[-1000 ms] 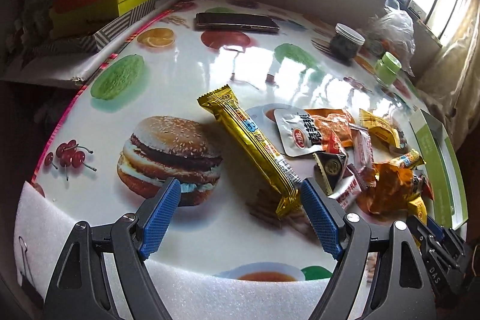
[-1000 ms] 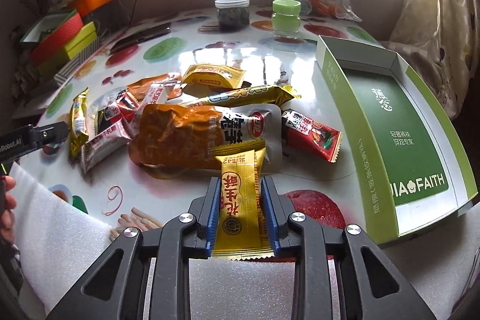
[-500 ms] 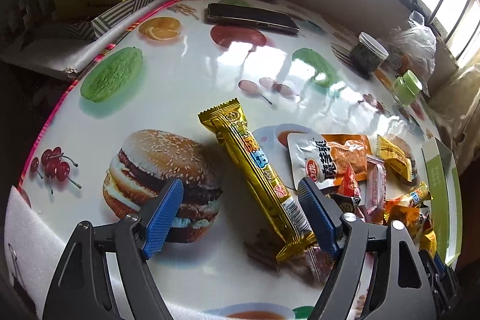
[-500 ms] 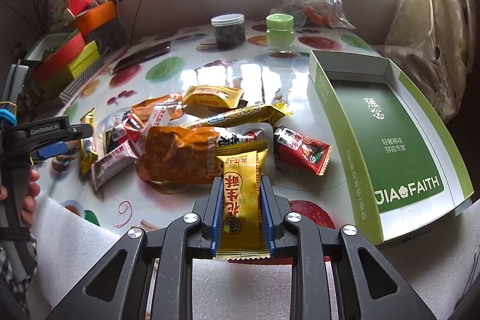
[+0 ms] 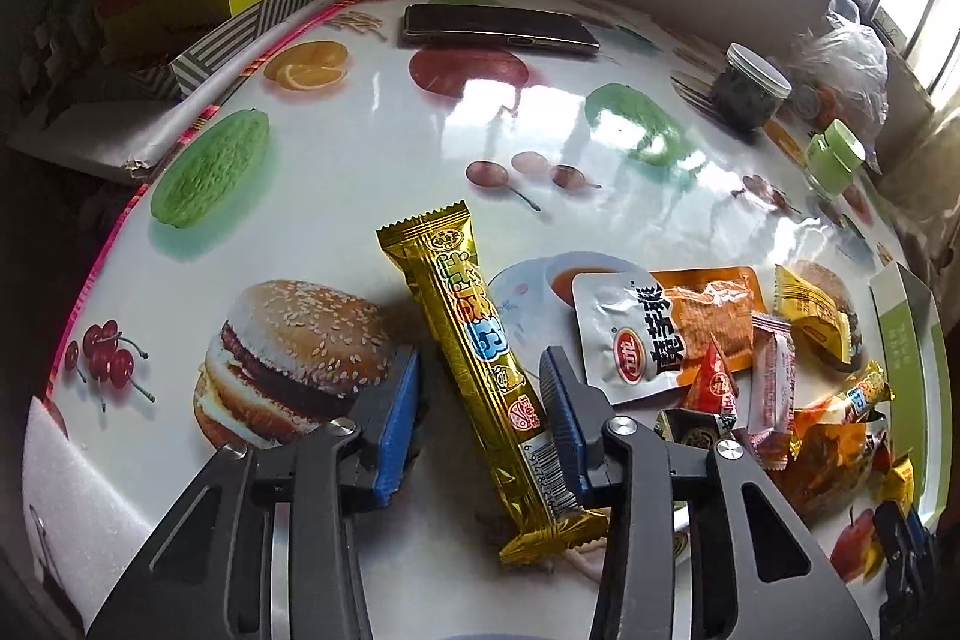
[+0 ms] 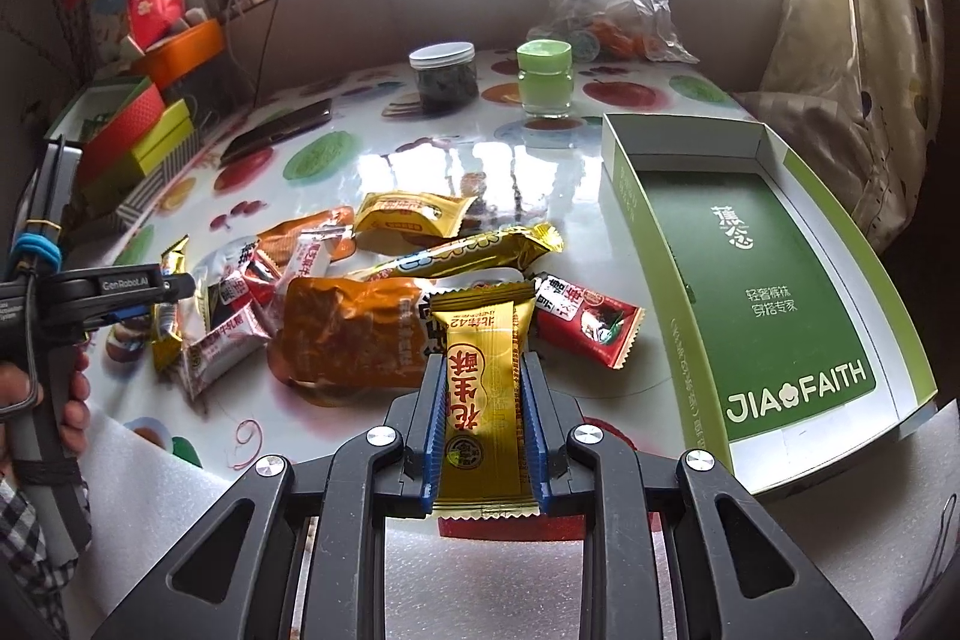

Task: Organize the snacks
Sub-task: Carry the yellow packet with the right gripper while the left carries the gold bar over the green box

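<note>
The left gripper [image 5: 480, 412] has just been closing around the long gold bar [image 5: 480, 370]; its right pad is meeting the wrapper near the barcode end while the left pad is standing just clear, so the bar is bracketed, not yet pinched. To do this well, the fingers should be squeezing squarely across the bar's width, low enough to catch the wrapper without it sliding sideways. The right gripper [image 6: 483, 394] is clamping a small yellow packet [image 6: 483, 382] upright between narrowly parted fingers, near the green box [image 6: 624, 196], which is lying open and empty on the right of the surface [image 6: 540, 172]. A snack pile [image 5: 720, 340] is crowding the bar's right side; a phone [image 5: 498, 28] and jars are sitting far off.
</note>
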Demonstrator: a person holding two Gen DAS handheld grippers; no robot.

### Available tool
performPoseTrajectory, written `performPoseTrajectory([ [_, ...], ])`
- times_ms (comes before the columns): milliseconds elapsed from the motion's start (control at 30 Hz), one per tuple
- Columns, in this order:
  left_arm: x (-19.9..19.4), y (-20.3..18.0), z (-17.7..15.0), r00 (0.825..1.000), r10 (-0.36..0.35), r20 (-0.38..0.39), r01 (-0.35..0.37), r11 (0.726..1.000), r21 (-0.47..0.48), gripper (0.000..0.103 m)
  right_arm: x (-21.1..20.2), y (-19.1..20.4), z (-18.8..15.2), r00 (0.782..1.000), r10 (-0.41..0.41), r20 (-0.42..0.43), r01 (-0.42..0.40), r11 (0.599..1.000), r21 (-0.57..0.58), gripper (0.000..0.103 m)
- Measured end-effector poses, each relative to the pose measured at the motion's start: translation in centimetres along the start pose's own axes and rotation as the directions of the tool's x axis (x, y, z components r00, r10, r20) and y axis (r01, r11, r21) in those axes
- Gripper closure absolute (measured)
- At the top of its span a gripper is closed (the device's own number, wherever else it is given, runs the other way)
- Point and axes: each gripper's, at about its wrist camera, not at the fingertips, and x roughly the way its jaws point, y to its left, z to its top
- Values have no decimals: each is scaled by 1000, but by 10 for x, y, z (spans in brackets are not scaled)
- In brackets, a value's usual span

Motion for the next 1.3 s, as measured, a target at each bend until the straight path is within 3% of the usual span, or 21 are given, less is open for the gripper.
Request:
performPoseTrajectory([
  [167,0,-2,1,1000,-3,7,3,1000,0,79,-2,-4,3,1000,-1,3,1,1000,8,81],
  [700,-27,-14,-2,997,-56,44,53,997,53,79,-13,-12,13,999,-5,33,4,999,32,81],
  [1300,-79,-82,3,974,-205,92,183,962,202,79,-41,-41,33,994,-51,93,45,996,71,81],
])
